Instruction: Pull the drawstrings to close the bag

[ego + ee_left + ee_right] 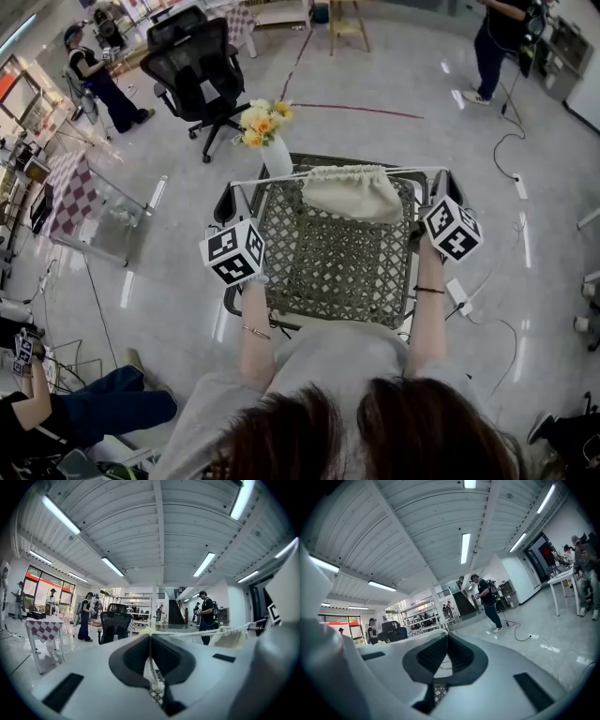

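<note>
A beige cloth bag (354,195) lies at the far side of a woven metal table (337,272), its mouth gathered into tight pleats. A white drawstring (281,177) runs taut to both sides of it. My left gripper (236,185) is shut on the left end of the string and my right gripper (439,174) on the right end. In the left gripper view the jaws (149,635) are closed, and the drawstring (197,632) leads from them to the bag (229,638). The right gripper view shows the right gripper (447,634) closed as well.
A white vase of yellow flowers (264,124) stands just beyond the table's far left corner. A black office chair (192,66) is behind it. A checked table (73,192) stands at the left, cables (506,141) lie on the floor at the right, and several people stand around.
</note>
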`<state>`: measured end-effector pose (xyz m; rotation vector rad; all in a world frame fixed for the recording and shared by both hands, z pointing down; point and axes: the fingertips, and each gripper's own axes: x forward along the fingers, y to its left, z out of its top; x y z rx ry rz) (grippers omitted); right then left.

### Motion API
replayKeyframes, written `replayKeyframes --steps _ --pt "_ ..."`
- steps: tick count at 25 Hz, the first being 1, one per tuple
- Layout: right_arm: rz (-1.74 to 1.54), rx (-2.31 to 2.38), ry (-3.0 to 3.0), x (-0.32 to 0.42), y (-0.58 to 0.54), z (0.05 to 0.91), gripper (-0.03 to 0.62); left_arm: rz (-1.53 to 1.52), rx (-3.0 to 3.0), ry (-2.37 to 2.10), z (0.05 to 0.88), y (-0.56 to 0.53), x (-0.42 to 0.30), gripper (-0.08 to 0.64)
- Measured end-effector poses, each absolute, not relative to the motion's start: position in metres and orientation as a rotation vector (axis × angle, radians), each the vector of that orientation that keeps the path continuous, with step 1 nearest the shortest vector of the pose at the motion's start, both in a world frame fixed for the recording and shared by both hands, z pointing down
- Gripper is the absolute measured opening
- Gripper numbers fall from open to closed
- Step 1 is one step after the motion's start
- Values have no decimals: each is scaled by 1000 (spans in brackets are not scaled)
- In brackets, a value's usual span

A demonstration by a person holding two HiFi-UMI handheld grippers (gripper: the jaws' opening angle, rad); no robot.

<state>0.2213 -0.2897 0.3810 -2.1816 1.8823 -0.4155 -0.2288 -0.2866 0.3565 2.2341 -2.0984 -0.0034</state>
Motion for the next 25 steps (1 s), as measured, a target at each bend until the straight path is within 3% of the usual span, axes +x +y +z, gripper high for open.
replayKeyframes --steps 25 --pt "-187 -2256 1984 220 -280 366 23 126 2378 -2173 348 -271 -224 26"
